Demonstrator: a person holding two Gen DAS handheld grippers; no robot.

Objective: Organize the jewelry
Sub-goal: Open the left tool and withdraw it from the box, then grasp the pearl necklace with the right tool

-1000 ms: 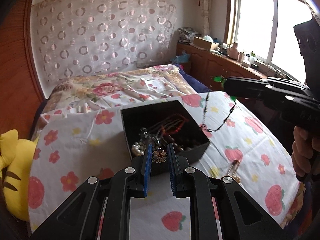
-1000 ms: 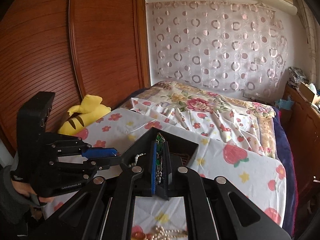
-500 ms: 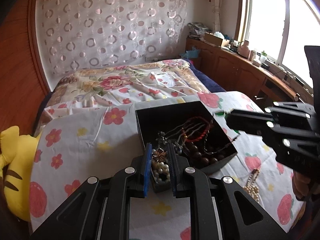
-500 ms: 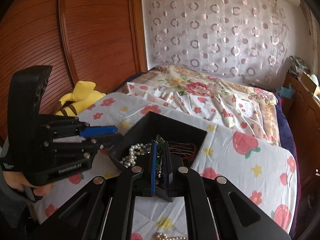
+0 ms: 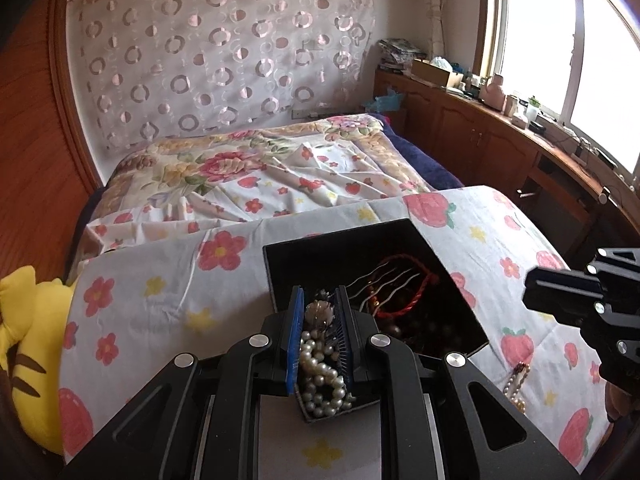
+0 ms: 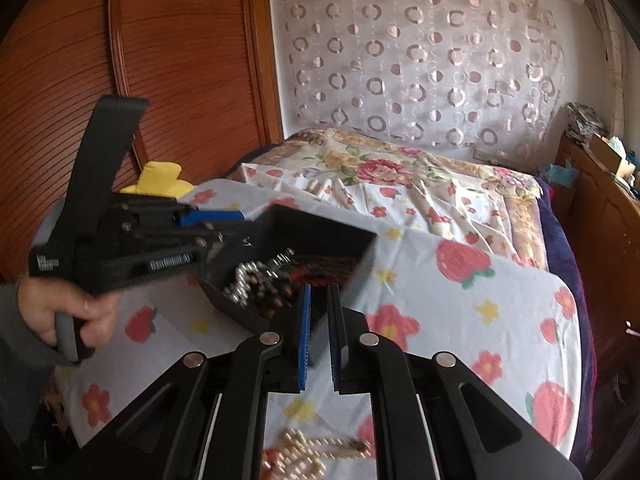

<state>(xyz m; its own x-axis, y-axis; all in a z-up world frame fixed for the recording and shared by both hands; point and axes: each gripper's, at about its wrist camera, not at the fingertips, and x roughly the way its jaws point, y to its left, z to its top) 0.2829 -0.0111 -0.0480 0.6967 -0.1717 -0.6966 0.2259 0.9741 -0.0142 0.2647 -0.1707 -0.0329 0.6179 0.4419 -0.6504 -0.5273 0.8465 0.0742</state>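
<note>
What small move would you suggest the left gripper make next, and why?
Probably open the left gripper and let go. The brooch pinched between its pads hangs over the open black box, just above the pearls lying inside, so it should drop in among the other jewelry.

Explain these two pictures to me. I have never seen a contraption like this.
There is no robot here. A person holds a black two-finger grabber in each hand, and each has a camera that looks along its fingers. One picture is taken from the left gripper, which pinches a small flower brooch above a black box of pearls and beads. The other is from the right gripper, nearly closed and empty. The box stands on a flowered cloth, where another beaded string lies loose.
</note>
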